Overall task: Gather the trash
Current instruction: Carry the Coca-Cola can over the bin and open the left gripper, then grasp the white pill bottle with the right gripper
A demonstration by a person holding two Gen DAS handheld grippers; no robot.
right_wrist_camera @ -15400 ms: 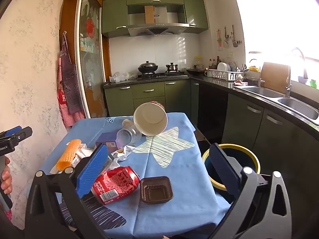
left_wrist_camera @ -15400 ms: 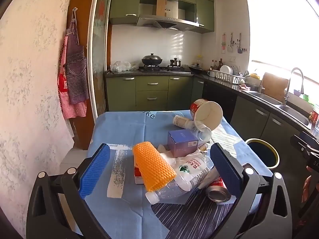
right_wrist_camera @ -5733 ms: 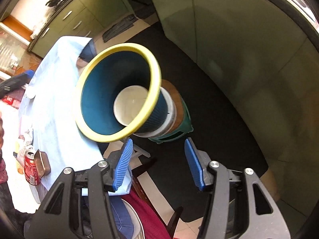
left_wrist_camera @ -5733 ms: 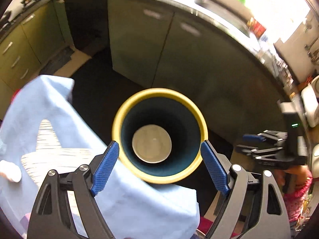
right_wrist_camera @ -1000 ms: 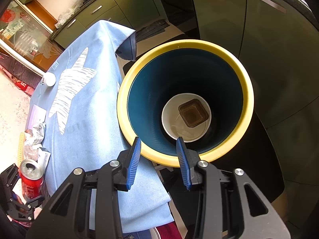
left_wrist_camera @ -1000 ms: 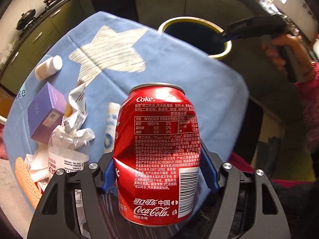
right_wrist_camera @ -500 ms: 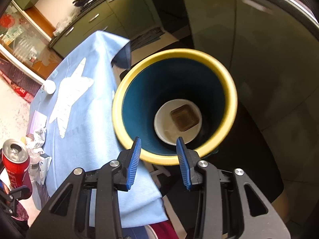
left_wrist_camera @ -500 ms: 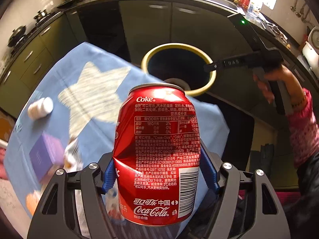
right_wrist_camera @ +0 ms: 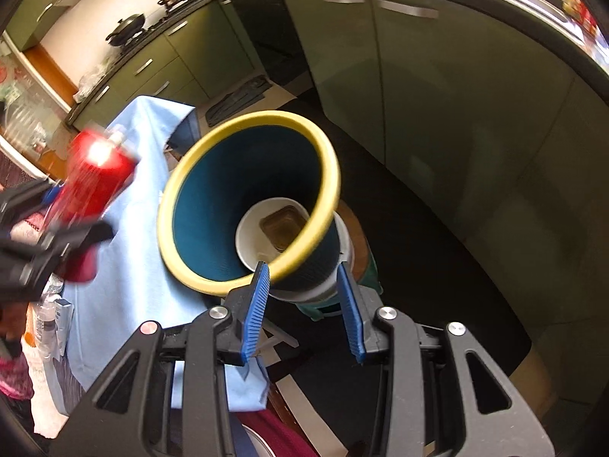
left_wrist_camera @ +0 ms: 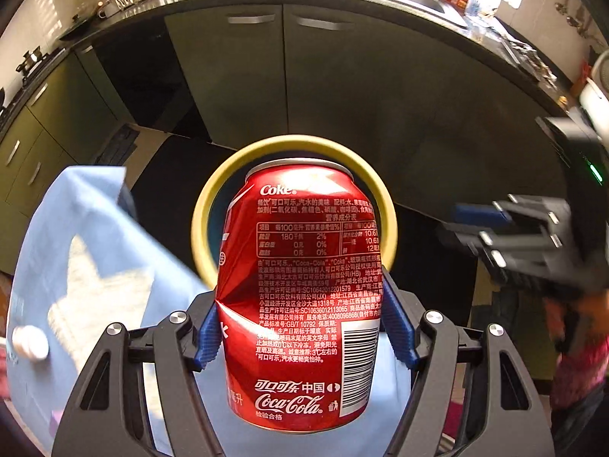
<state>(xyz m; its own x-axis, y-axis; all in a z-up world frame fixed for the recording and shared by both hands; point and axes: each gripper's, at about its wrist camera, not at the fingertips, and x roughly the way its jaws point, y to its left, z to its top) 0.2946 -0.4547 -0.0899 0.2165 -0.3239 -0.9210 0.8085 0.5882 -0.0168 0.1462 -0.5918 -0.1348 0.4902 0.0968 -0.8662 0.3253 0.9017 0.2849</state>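
Note:
A dented red Coke can (left_wrist_camera: 300, 297) stands upright between the blue pads of my left gripper (left_wrist_camera: 300, 327), which is shut on it. Right behind the can is the yellow-rimmed, dark blue bin (left_wrist_camera: 201, 221). In the right wrist view the same bin (right_wrist_camera: 228, 190) holds a white paper bowl (right_wrist_camera: 251, 243) with a brown plastic tray (right_wrist_camera: 283, 224) in it. My right gripper (right_wrist_camera: 303, 304) hangs open beside the bin's near rim, with nothing between its fingers. The can (right_wrist_camera: 95, 186) and left gripper show blurred at the left, over the table's edge.
The table with the light blue star cloth (left_wrist_camera: 76, 266) lies left of the bin, with a small white bottle (left_wrist_camera: 28, 342) and more trash (right_wrist_camera: 49, 316) on it. The bin rests on a stool (right_wrist_camera: 365, 266). Green cabinets (right_wrist_camera: 437, 114) stand behind over dark floor.
My left gripper has carried the can from over the table toward the bin, whose rim now rings the can's top. The right gripper slid sideways off the bin's mouth, with its opening unchanged.

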